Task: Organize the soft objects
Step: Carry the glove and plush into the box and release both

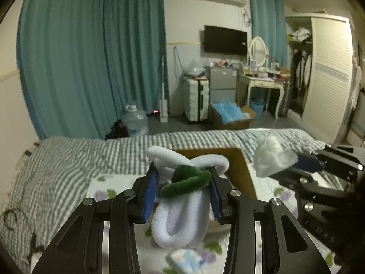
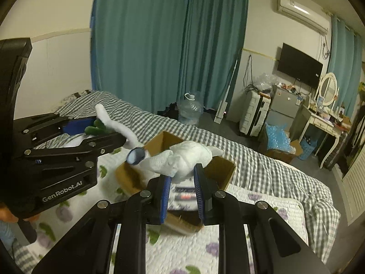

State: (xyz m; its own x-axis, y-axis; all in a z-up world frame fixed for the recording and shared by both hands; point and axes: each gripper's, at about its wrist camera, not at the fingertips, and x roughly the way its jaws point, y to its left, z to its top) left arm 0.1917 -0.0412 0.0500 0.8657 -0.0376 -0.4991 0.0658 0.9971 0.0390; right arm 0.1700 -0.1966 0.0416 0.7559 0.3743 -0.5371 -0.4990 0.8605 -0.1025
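White fuzzy rope (image 1: pixel 180 219) w/ a green fuzzy strand (image 1: pixel 187 182) twisted in, pinched between the left gripper (image 1: pixel 183 182) jaws, held up over the quilt; loops hang down, long axis roughly vertical. Cardboard box (image 1: pixel 241 169) sits just behind and right of it. Right gripper (image 2: pixel 181 182) jaws clamp a white bagged plush (image 2: pixel 182 159) w/ a blue-tipped end, poss. a toy, directly over the box (image 2: pixel 157 146) opening. So right hand is nearer for the drop; left must go fwd-right. All on the striped bed (image 1: pixel 68 157).
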